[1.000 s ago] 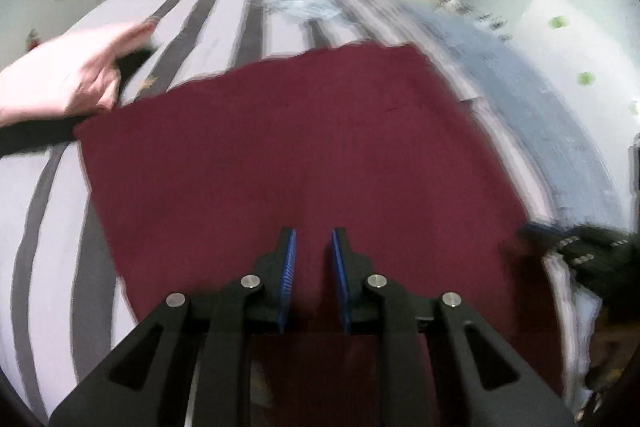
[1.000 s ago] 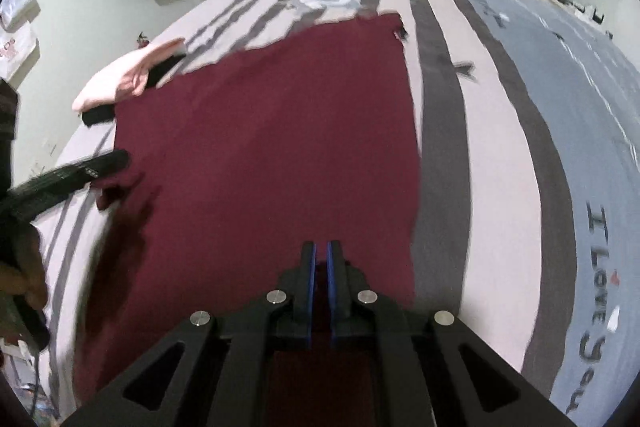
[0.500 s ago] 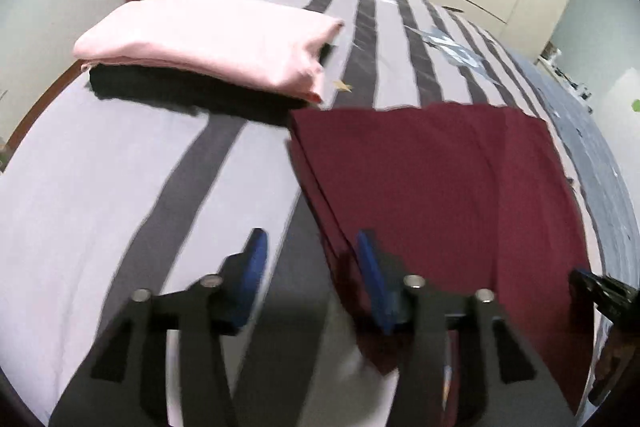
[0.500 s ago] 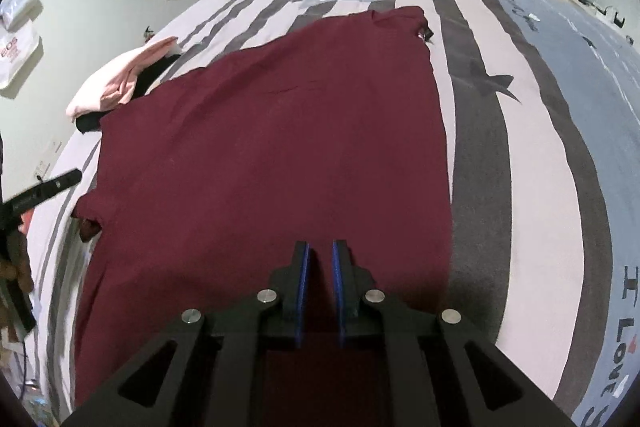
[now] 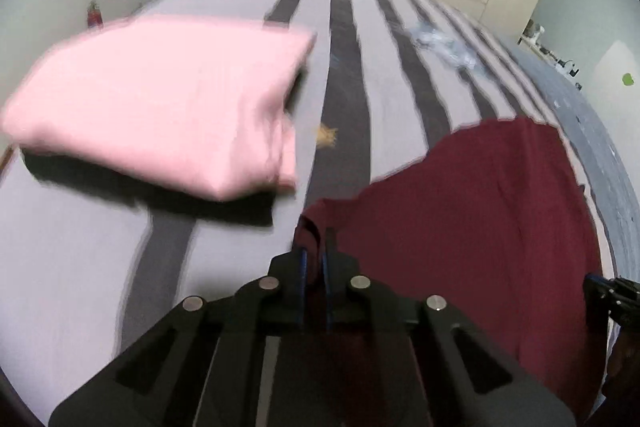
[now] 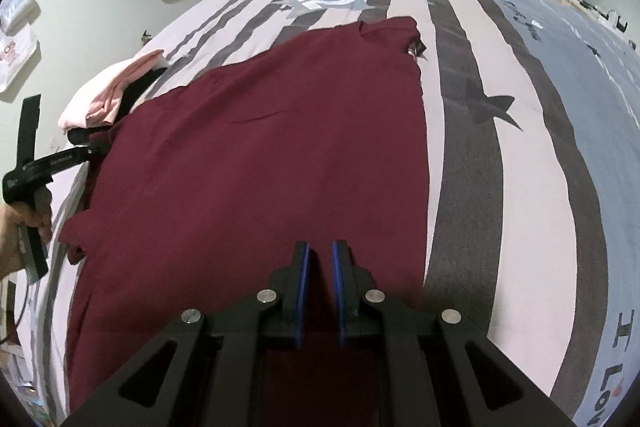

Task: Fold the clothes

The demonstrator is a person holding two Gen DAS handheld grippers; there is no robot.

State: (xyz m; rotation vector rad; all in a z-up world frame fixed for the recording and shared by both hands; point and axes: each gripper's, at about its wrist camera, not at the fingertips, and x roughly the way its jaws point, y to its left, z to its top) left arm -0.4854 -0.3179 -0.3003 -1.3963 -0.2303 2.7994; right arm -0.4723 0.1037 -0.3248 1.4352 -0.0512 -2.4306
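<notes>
Nearest, the left gripper [image 5: 314,259] is clamped on a corner of the maroon shirt [image 6: 260,163]; the right gripper [image 6: 320,259] hovers above its near end, jaws narrowly parted. Shirt lies flat on the striped bed [image 6: 460,187], long axis running away, collar at the far end. Beyond, a folded pink garment [image 5: 160,99] sits left.

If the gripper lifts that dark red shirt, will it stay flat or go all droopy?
Probably droopy: where the left gripper pinches the shirt, the cloth already bunches into soft folds. It likely weighs little, since it lies thin and flat on the bed. It may also drag along rather than slide freely.
</notes>
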